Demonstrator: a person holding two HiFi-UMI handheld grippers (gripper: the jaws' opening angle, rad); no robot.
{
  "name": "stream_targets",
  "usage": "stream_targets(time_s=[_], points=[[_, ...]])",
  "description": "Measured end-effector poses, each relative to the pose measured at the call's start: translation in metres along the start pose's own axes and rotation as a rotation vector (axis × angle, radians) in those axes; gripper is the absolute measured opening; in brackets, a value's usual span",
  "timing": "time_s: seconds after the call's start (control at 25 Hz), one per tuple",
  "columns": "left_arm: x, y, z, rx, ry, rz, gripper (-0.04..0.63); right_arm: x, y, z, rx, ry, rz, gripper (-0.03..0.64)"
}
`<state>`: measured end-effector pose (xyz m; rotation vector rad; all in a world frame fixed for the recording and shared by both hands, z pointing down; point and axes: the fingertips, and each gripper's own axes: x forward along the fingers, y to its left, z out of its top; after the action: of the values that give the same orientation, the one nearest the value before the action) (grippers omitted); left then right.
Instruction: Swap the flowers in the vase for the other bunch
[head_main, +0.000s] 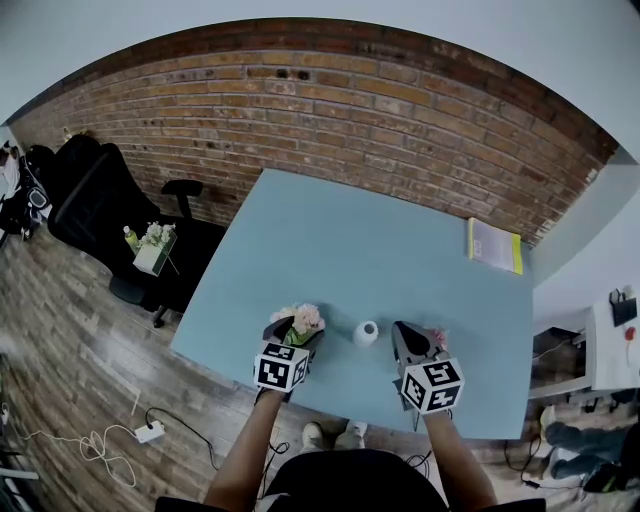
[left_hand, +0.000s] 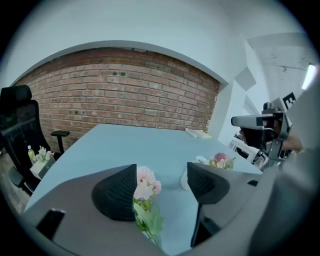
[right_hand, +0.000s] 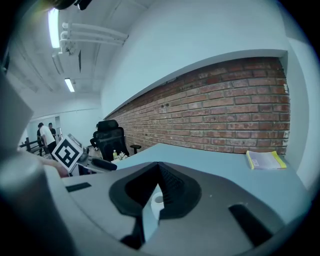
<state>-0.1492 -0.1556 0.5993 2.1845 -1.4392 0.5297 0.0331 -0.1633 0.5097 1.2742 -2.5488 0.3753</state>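
**Pale bunch between parted jaws**

We see the left gripper (left_hand: 161, 169) released, jaws apart around the pale pink flower bunch (left_hand: 145, 184), which leans on one pad only. Our right gripper (right_hand: 159, 166) is clenched, pads together. The white vase (head_main: 366, 333) stands on the blue table (head_main: 380, 240) between the two, a darker pink bunch (head_main: 438, 339) just beside the right gripper.
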Motion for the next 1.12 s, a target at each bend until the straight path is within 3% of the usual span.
stream_targets(time_s=[0.28, 0.44, 0.84, 1.12], points=[[-0.016, -0.032, 0.029, 0.047, -0.059, -0.037, 0.124, -0.018, -0.005, 0.006, 0.01, -0.035, -0.022, 0.006], [-0.019, -0.051, 0.042, 0.083, -0.098, -0.056, 0.049, -0.029, -0.008, 0.007, 0.021, -0.054, -0.035, 0.006], [-0.025, -0.11, 0.082, 0.201, -0.201, -0.167, 0.009, -0.052, -0.025, 0.005, 0.036, -0.084, -0.095, 0.006], [-0.025, -0.139, 0.093, 0.22, -0.221, -0.246, 0.009, -0.07, -0.035, 0.003, 0.045, -0.093, -0.144, 0.006]])
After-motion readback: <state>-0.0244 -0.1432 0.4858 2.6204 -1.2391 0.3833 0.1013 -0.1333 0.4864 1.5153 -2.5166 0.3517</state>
